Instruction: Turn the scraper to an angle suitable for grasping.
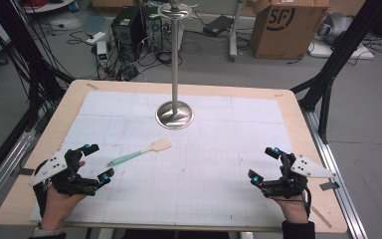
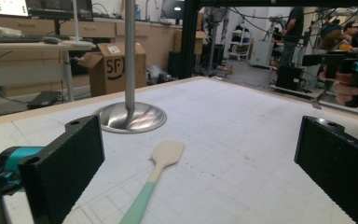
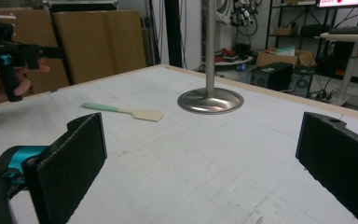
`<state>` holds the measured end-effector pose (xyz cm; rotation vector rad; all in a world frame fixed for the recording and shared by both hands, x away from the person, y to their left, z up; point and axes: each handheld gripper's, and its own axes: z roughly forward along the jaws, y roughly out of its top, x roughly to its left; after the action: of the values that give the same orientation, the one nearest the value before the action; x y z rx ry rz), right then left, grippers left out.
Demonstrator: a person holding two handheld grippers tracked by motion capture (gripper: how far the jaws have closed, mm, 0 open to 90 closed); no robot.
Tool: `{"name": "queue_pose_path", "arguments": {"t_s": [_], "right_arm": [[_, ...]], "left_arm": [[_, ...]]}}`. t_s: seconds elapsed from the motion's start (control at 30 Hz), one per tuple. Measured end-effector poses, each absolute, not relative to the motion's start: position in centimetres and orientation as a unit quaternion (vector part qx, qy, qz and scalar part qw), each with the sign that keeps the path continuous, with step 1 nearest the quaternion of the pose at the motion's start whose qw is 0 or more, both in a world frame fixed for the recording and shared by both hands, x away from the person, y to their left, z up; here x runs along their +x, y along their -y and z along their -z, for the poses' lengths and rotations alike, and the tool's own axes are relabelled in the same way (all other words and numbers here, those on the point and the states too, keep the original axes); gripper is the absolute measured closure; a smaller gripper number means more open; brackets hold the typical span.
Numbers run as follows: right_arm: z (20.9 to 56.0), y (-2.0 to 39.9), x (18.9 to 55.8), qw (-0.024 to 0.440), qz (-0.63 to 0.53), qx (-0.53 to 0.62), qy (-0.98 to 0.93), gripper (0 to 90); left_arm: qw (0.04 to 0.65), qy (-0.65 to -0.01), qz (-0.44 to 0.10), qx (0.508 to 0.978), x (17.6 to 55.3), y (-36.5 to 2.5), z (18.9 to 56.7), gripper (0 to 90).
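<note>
Spatula (image 1: 140, 153) flat on the white mat (image 1: 214, 164), mint handle toward the left gripper (image 1: 95, 162), just beyond its wide-open jaws, untouched, right gripper (image 1: 263, 163) well apart at right, jaws also spread empty, steel stand (image 1: 175, 113) farther back.

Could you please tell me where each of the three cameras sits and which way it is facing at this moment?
High view: above the person's side, looking forward and down on the table; both hands hold the open left gripper and right gripper.
Left gripper view: low on the left gripper, facing the spatula and metal stand; its own black jaws frame it.
Right gripper view: low on the right gripper, facing across the table; its jaws frame it.
Shared: both gripper views show spatula and stand.
</note>
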<state>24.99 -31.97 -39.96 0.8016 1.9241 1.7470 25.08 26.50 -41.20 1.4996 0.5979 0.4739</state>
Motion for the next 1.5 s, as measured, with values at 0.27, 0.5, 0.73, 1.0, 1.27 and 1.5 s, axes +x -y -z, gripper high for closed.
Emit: {"name": "queue_pose_path", "arguments": {"t_s": [0.27,0.5,0.73,1.0,1.27,1.5], "right_arm": [[40.0,32.1,24.9,0.211,-0.626,0.289,-0.693,0.2],[40.1,32.0,24.8,0.207,-0.625,0.292,-0.693,0.3],[40.2,32.0,24.7,0.205,-0.624,0.293,-0.695,0.2],[40.2,31.7,24.9,0.203,-0.625,0.291,-0.696,0.2],[40.2,31.3,25.2,0.201,-0.624,0.285,-0.699,0.2],[40.3,31.2,25.4,0.2,-0.624,0.286,-0.7,0.2]], "left_arm": [[0.672,-0.285,-0.211,0.65,25.3,-26.4,41.3,1.8],[0.673,-0.26,-0.219,0.657,25.5,-26.4,41.2,11.2],[0.654,-0.261,-0.228,0.673,26.4,-25.9,41.5,63.0],[0.607,-0.28,-0.227,0.709,27.6,-24.4,41.5,89.7],[0.568,-0.308,-0.197,0.737,30.4,-22.7,41.3,89.7],[0.522,-0.336,-0.185,0.762,32.6,-21.3,42.0,89.8]]}}
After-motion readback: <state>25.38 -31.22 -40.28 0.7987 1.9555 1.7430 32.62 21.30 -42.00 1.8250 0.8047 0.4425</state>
